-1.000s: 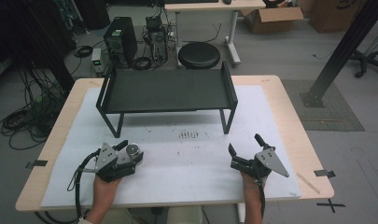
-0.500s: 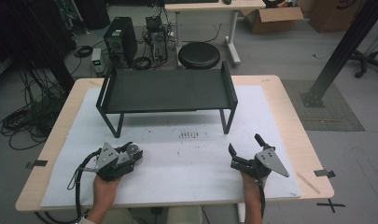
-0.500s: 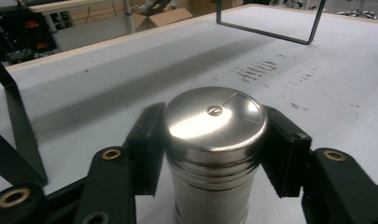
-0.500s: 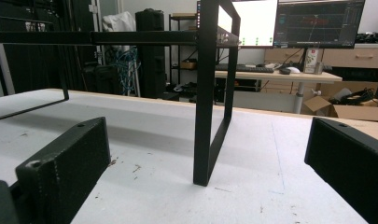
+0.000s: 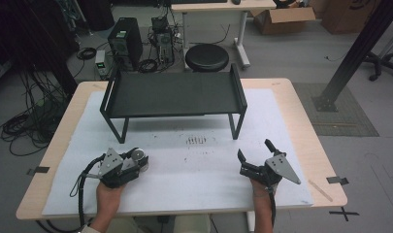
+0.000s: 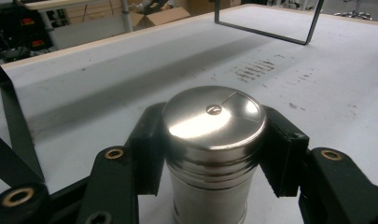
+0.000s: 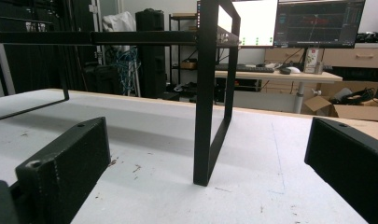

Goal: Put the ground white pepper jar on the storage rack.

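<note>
Your left gripper (image 5: 139,159) has turned a little since one second ago; in the earlier high views its jaws point more to the far right with an open gap, and now they sit closed around the small round steel shaker with the shiny flat lid (image 6: 213,135); I judge that the grasp is just made, so the picking step is finished and the lifting can come next. In the left gripper view the two black pads (image 6: 147,144) press the shaker from both sides, just under the lid rim; the shaker stands upright on the white paper sheet that covers the table (image 5: 199,170), at the near left part, well apart from the black metal shelf with raised side walls (image 5: 174,94). Your right gripper (image 5: 254,154) rests at the near right with the jaws wide apart and nothing between them; it has not moved in this second; its own view looks at one black leg of the shelf (image 7: 207,116).

About containers: the shelf top is bare, nothing lies on it; the shaker lid is closed, with a small flap and a pin in the middle, so you cannot tell what is inside; I think the shelf is the likely place for it, but this is only a guess.
</note>
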Demonstrator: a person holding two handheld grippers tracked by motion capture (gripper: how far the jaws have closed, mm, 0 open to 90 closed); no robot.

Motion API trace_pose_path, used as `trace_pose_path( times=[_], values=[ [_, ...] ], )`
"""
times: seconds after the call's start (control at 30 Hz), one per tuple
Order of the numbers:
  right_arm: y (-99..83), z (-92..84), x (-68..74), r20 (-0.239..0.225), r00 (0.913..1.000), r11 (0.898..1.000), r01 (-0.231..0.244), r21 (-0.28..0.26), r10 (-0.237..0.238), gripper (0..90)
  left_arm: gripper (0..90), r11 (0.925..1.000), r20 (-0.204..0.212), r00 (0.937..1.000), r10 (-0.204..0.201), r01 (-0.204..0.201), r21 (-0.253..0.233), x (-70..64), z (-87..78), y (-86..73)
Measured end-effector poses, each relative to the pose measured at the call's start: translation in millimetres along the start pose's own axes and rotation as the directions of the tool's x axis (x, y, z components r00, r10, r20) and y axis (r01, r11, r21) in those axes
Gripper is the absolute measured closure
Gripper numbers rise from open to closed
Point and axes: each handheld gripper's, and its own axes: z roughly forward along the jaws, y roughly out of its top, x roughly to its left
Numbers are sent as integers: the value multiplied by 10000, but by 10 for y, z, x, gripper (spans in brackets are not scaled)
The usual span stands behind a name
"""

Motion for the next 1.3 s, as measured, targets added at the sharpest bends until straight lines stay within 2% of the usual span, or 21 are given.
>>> trace_pose_path(
  times=[0.13, 0.33, 0.63, 1.3],
  values=[
    [0, 1, -2, 8, 10000, 10000, 11, -18, -11, 0, 488, 10000, -9, 10000, -18, 18, -61, 4, -9, -1],
    [1, 1, -3, 8, 10000, 10000, 3, -9, -3, 0, 488, 9990, 42, 9995, -303, 305, -327, 51, -53, 21],
    [0, -1, -3, 8, 10000, 10000, -14, -29, 14, 0, 489, 9955, 74, 9993, -371, 376, -871, 105, -188, 195],
    [-1, -6, -4, 6, 10000, 10000, -37, -72, 38, 0, 488, 9887, 468, 9974, -543, 602, -1374, 168, -378, 452]
  ],
)
